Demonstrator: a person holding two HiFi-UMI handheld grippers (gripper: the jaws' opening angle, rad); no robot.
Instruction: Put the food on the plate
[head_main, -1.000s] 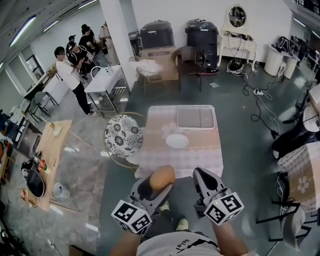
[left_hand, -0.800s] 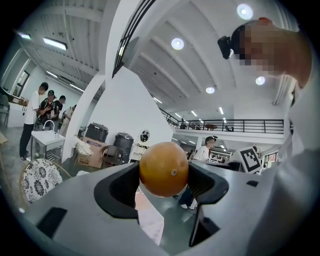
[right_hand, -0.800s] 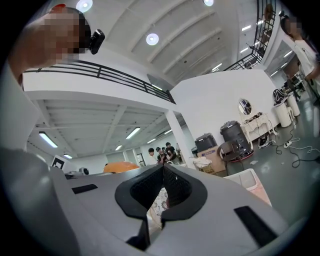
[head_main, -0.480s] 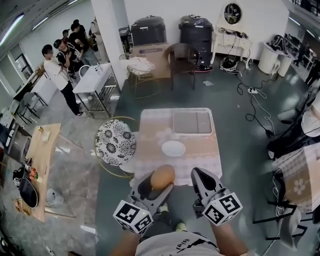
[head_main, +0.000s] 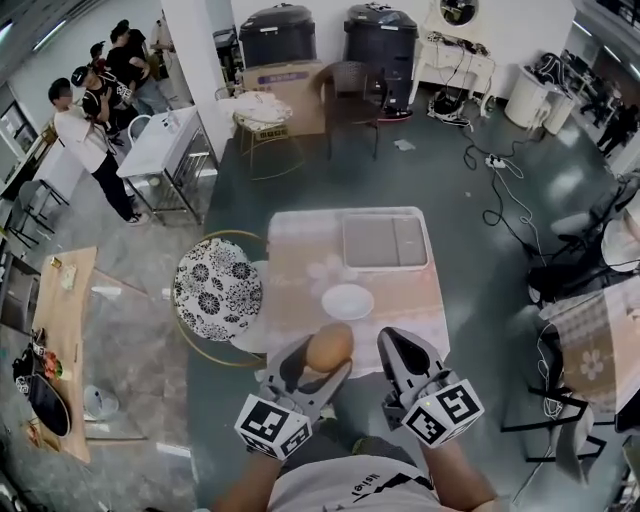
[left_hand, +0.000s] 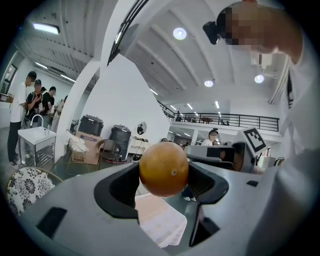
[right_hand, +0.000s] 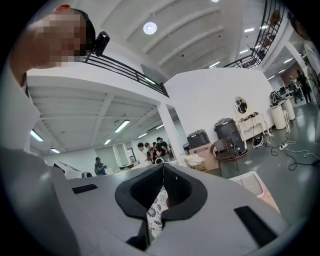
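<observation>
The left tool (head_main: 322, 362) grips an orange (left_hand: 163, 169) short of the plate (head_main: 348, 301) on the bench (head_main: 300, 270); the right tool (right_hand: 162, 172) is closed, empty. Released too high, the round fruit could roll off the plate.

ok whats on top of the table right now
On the table sit a white plate and, behind it, a grey two-section tray; both look empty. The orange in the left gripper covers part of the near edge, so that patch is unseen.

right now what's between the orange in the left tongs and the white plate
Nothing: in the head view only bare tablecloth shows between the orange and the plate.
</observation>
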